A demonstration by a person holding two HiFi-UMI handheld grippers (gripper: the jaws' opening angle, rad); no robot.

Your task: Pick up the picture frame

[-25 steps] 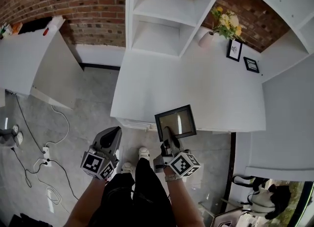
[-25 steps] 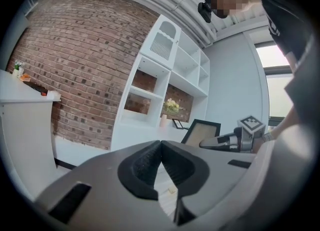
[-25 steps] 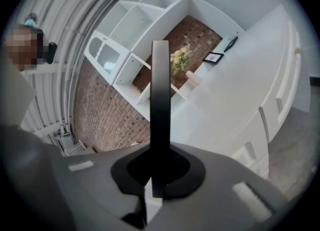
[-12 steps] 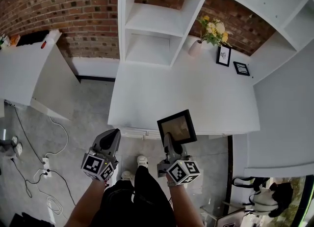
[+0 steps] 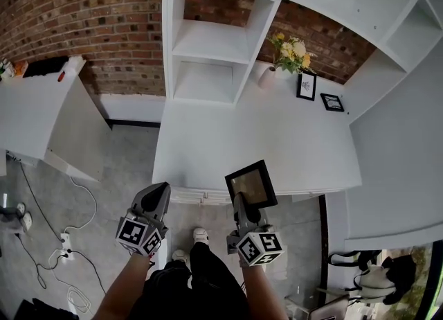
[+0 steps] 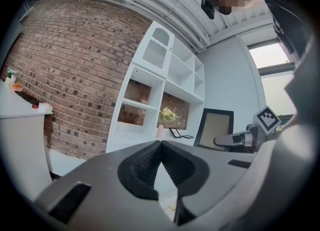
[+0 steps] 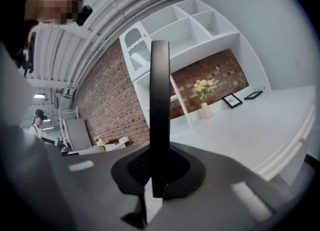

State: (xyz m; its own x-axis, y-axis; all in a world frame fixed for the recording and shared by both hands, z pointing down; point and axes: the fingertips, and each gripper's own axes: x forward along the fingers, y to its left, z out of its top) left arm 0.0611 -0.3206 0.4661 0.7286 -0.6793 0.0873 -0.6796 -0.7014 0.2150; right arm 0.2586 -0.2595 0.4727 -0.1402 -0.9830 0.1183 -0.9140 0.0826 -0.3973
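Desk edge [image 5: 188, 181], picture frame [image 5: 250, 183] (right gripper [image 5: 239, 199]) above

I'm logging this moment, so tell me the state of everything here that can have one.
picture frame, held in the air, off the desk
right gripper, shut on the picture frame
left gripper, shut, nothing between its jaws
flower vase, upright on the desk
tall small frame, propped upright
low small frame, flat or leaning, cannot tell

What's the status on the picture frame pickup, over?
Right gripper shut on picture frame, held upright. Left gripper shut, empty. Nothing in the way; vase, small frames far back on desk.
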